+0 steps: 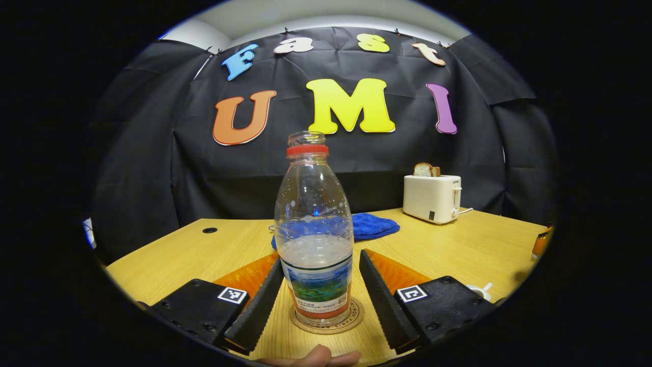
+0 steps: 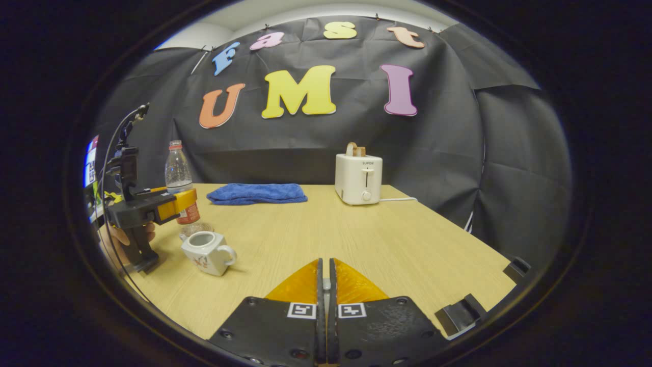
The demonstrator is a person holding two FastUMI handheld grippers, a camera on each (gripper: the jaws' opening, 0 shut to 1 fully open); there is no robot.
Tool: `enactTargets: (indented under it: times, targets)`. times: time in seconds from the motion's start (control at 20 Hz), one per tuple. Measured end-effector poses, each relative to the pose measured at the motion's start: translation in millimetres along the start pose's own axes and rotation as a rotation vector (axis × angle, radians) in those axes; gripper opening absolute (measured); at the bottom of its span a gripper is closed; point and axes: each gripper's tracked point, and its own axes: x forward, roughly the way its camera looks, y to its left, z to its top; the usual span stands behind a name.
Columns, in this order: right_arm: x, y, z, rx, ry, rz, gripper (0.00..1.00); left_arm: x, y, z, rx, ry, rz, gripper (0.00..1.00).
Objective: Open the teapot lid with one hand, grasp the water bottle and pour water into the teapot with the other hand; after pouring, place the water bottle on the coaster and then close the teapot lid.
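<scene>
Clear plastic water bottle, uncapped, red ring at neck, part full, upright on round coaster on wood-grain counter. Base sitting inside coaster rim, no lean visible.

Left claw released: fingers spread either side of bottle, a gap showing on both sides at label height, no contact seen.

White teapot seen in right gripper view, near bottle on the side toward that camera, mouth open, no lid on it. Lid location: cannot tell.

Right claw clenched, pads pressed together, nothing visible between them; well apart from teapot, over bare counter.

Judgement: bottle on coaster with teapot open reads as either grip-before-pour or release-after-pour; not decidable from these views.

Notes for doing it well:
- If gripping: close evenly on label band, below the shoulder, where wall looks straightest; thin plastic likely to dent, so squeeze only enough to hold. Lift straight up before tilting, since open neck spills easily.
- If releasing: pull straight back along finger line, keeping both gaps equal; a brush from either pad could tip a light bottle off coaster.
- Watch teapot close by when moving.

Further back: blue cloth, white toaster, both clear of working area.
</scene>
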Motion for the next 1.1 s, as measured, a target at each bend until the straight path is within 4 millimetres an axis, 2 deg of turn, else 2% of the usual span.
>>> enactTargets:
  times: [0.05,0.2,0.35,0.45,0.55,0.65,0.8,0.9,1.1]
  targets:
    - [-2,1,1,-0.001,-0.001,0.001,0.01,-3,-1,-1,-0.007,-0.003,-0.009,0.95]
    - [-13,8,7,-0.019,-0.018,0.006,0.01,-11,-4,4,-0.021,-0.036,-0.033,0.96]
    - [-26,15,13,-0.038,-0.038,0.010,0.01,-18,2,-5,-0.008,-0.011,-0.026,0.96]
    - [-36,26,16,-0.006,-0.024,0.048,0.01,-26,0,-7,-0.013,-0.012,-0.054,0.96]
    - [-45,42,27,0.043,-0.024,0.106,0.01,-30,3,-14,0.005,-0.002,-0.058,0.96]
    - [-50,44,34,0.023,-0.048,0.096,0.01,-34,8,-11,-0.005,-0.011,-0.058,0.96]
    - [-54,50,43,-0.010,-0.077,0.086,0.01,-43,14,-17,-0.026,0.011,-0.051,0.96]
    - [-53,55,49,-0.025,-0.092,0.089,0.01,-53,27,-18,-0.006,0.014,-0.019,0.96]
    - [-39,70,65,-0.039,-0.121,0.094,0.01,-77,51,-8,-0.023,-0.003,0.070,0.96]
